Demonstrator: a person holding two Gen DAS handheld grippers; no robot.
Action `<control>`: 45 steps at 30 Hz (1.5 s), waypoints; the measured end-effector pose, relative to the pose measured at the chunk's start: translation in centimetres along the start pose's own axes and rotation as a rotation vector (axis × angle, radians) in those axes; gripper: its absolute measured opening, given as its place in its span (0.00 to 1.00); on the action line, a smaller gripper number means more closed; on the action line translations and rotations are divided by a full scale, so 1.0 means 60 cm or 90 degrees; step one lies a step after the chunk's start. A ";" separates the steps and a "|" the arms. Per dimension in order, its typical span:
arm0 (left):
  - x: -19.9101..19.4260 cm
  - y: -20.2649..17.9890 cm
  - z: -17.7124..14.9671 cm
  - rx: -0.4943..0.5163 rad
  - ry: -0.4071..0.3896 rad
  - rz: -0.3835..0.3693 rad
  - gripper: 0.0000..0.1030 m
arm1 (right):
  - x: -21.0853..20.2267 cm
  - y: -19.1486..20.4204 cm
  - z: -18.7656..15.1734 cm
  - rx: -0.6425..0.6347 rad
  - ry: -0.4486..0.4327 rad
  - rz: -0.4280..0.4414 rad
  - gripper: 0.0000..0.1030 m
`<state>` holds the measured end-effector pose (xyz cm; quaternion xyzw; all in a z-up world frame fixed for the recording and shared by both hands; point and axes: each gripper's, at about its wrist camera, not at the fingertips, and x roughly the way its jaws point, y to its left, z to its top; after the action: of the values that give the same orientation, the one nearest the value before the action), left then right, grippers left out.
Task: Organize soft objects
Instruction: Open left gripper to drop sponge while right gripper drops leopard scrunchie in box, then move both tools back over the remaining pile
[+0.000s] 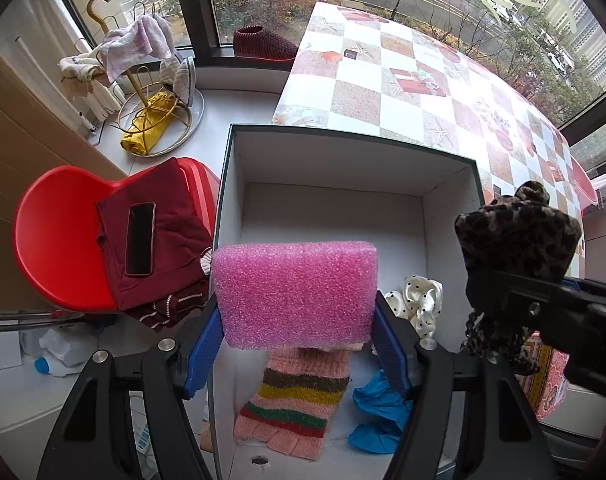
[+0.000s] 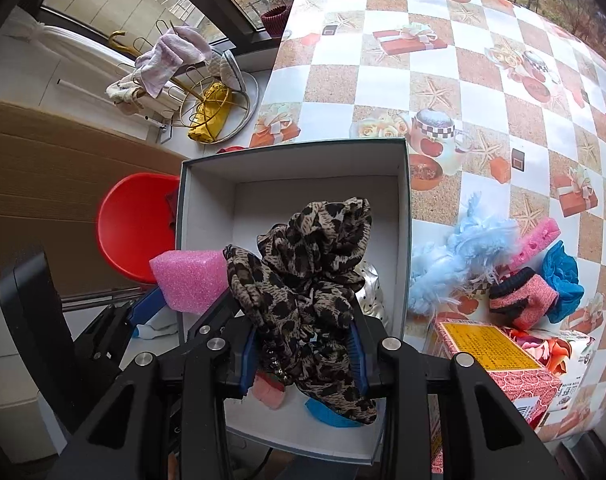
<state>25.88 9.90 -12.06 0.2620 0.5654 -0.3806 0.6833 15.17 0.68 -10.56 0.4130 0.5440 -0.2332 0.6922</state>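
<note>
Pink foam block (image 1: 295, 294) clamped in left tool (image 1: 297, 340), held over the box's (image 1: 343, 152) near-left edge. Leopard scrunchie (image 2: 307, 280) pinched in right tool (image 2: 303, 360), above the box's near right. Box sits on the table's (image 2: 483, 80) near-left corner; inside: striped knit glove (image 1: 299, 396), polka-dot scrunchie (image 1: 417, 300), blue glove (image 1: 377, 412).

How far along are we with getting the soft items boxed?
Done: striped knit glove, polka-dot scrunchie and blue glove lie in the box. In hand: pink foam left, leopard fabric right. Left on the table: blue feathers, pink knit piece.
</note>
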 end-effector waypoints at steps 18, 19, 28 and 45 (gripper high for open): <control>0.007 0.003 0.017 -0.050 0.008 0.002 0.95 | -0.012 -0.008 0.016 0.003 -0.023 0.005 0.83; 0.006 0.003 0.018 -0.054 0.006 -0.003 0.99 | -0.014 -0.009 0.016 0.005 -0.026 0.007 0.83; -0.008 0.000 0.023 -0.072 0.016 -0.082 1.00 | -0.044 -0.032 0.004 0.044 0.001 0.059 1.00; -0.032 -0.130 0.014 0.032 0.053 -0.107 1.00 | -0.134 -0.328 -0.057 0.237 -0.023 -0.038 1.00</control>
<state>19.87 5.17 -9.44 0.2462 0.6033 -0.4400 0.6179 -4.32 -8.35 -9.42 0.5132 0.4909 -0.3576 0.6064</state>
